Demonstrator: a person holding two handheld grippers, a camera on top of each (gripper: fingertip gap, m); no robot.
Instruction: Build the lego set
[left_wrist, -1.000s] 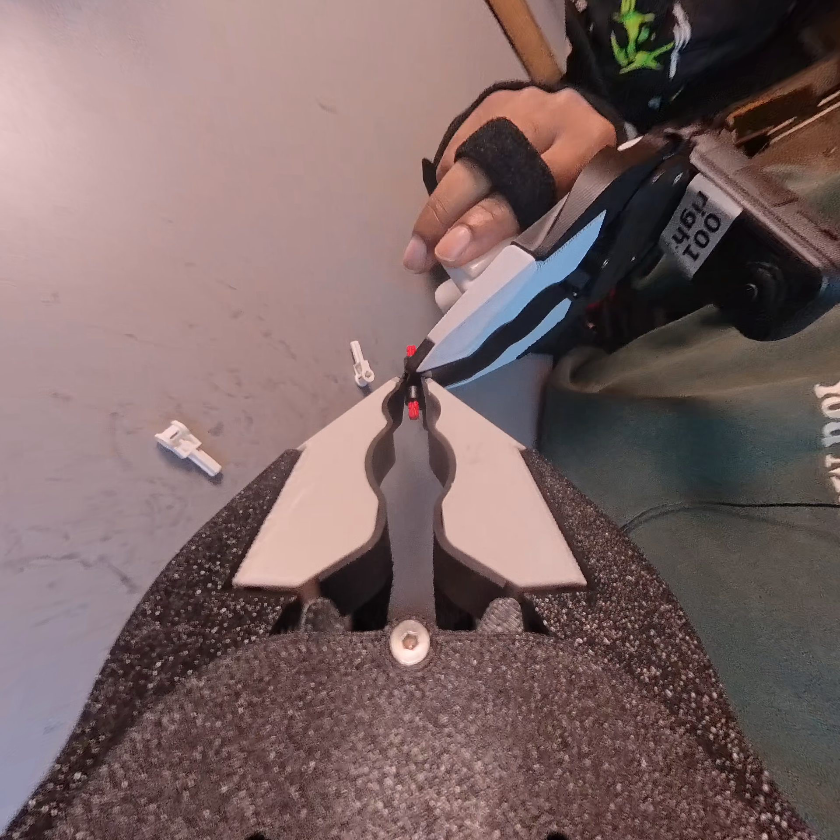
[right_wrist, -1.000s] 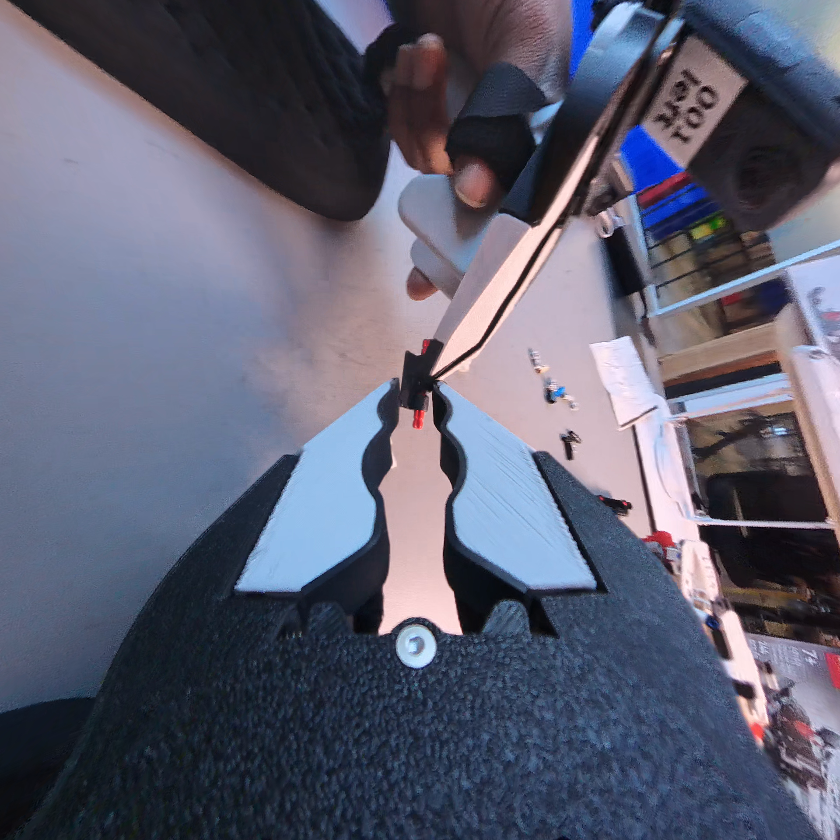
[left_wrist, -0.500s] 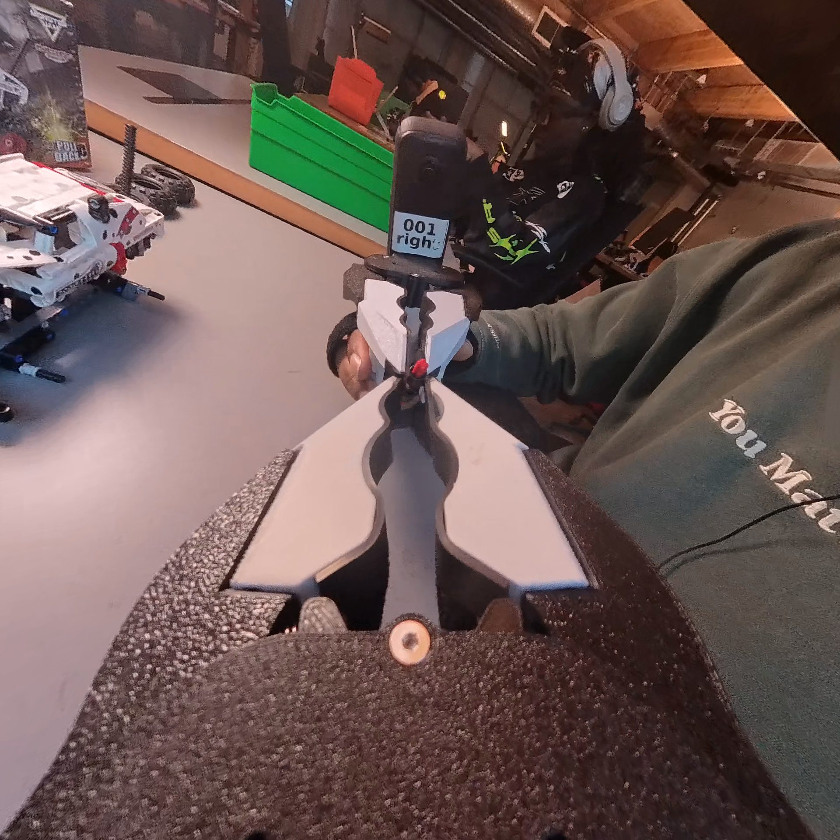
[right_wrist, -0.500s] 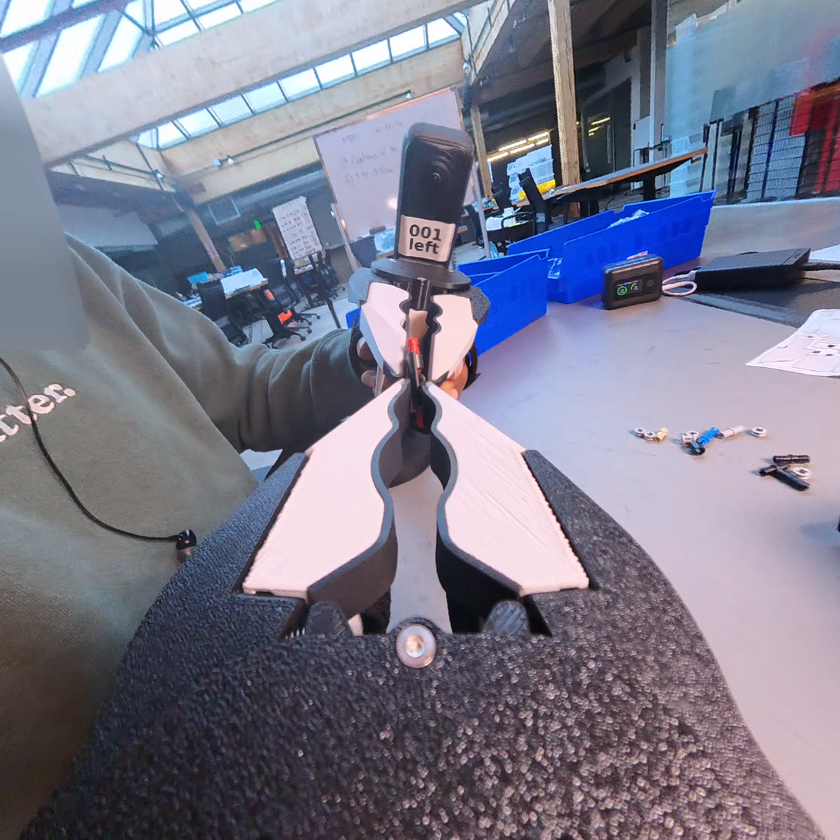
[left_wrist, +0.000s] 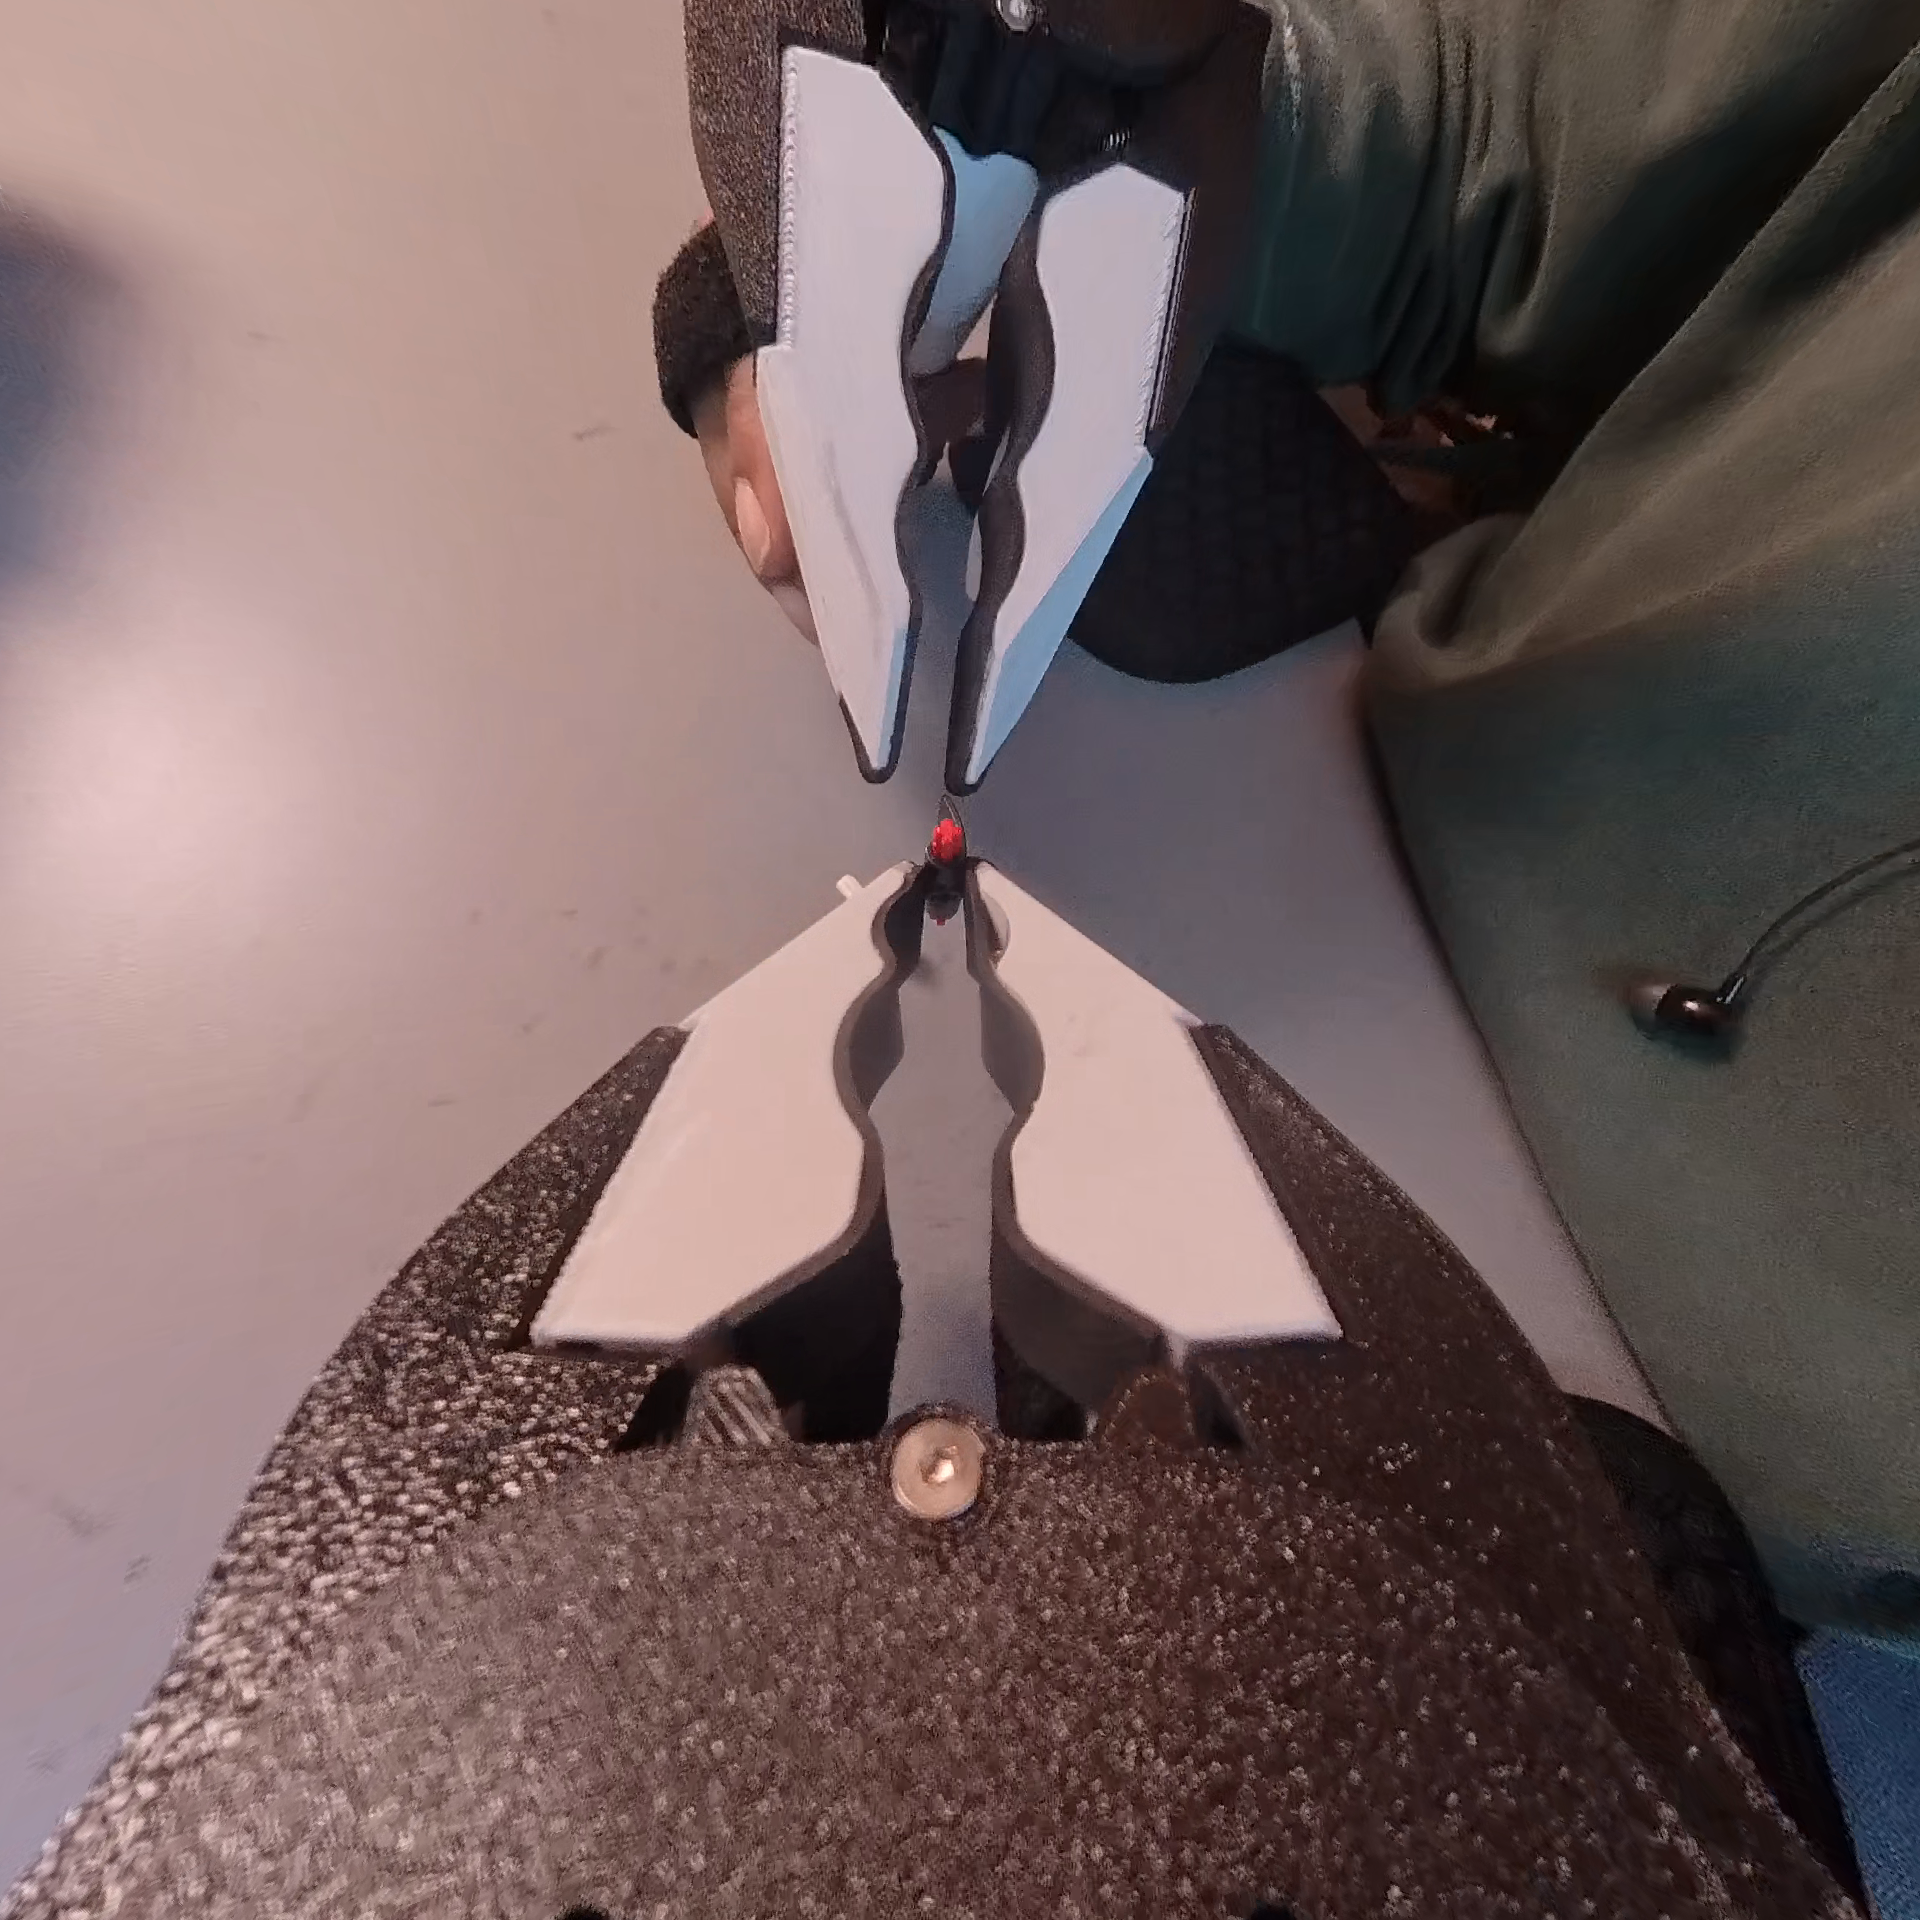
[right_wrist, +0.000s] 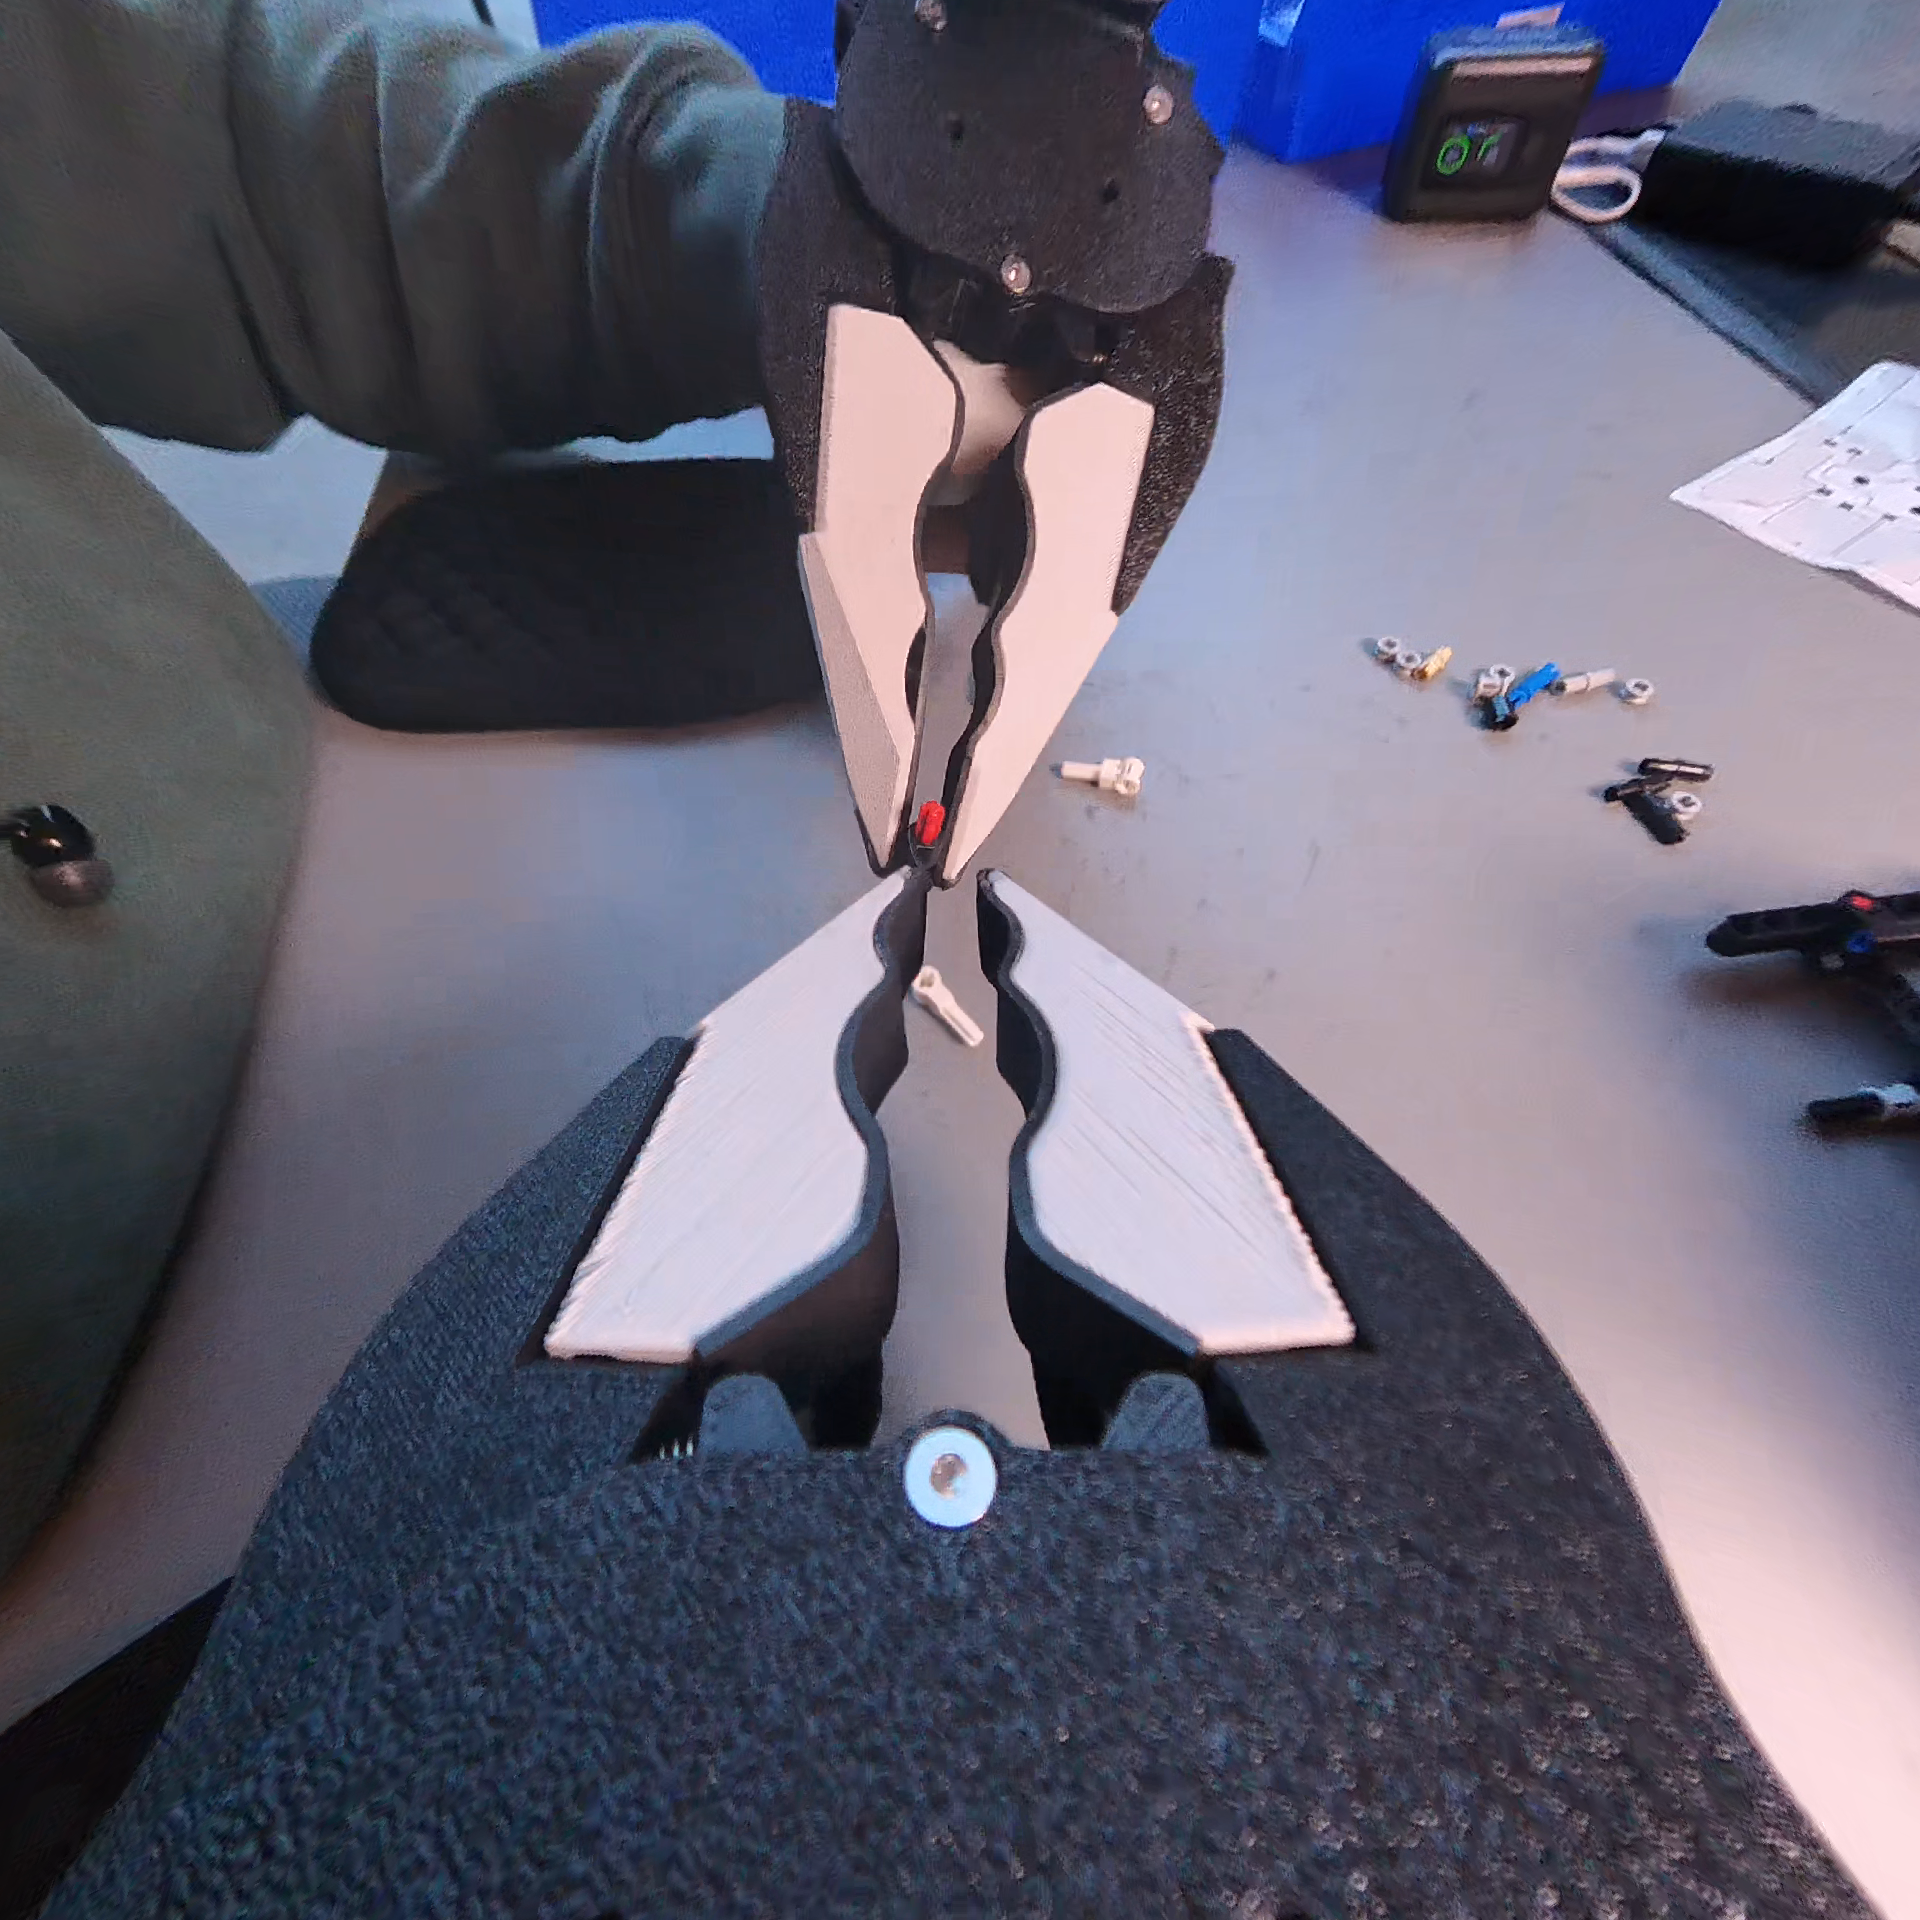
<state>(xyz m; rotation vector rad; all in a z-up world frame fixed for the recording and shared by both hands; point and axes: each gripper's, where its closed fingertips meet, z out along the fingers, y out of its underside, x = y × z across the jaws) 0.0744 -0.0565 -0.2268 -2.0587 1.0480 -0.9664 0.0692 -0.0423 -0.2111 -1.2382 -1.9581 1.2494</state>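
So the tiny red-and-black lego pin piece (left_wrist: 943, 854) is pinched right at the tips of the left tongs (left_wrist: 943, 883), which are clamped shut on it. In the right wrist view you can see the red bit (right_wrist: 930, 821) sitting between those same tips, held up above the grey table (right_wrist: 1351, 987).

The right tongs (right_wrist: 948, 881) point straight at it, tip to tip with the left pair. They're parted a little and gripping nothing, though one tip sits just beside the piece. From the left wrist view, the right tongs (left_wrist: 914, 779) come down from the top, with a fingertip (left_wrist: 764, 520) of the person's hand peeking out beside them and a green sleeve (left_wrist: 1455, 187) behind.

On the table under the tips lies a small white lego pin (right_wrist: 948, 1003), another white pin (right_wrist: 1103, 772) a bit farther out. Over on the right are a scatter of little lego bits (right_wrist: 1507, 686), a black lego assembly (right_wrist: 1829, 935) and a printed sheet (right_wrist: 1829, 499).
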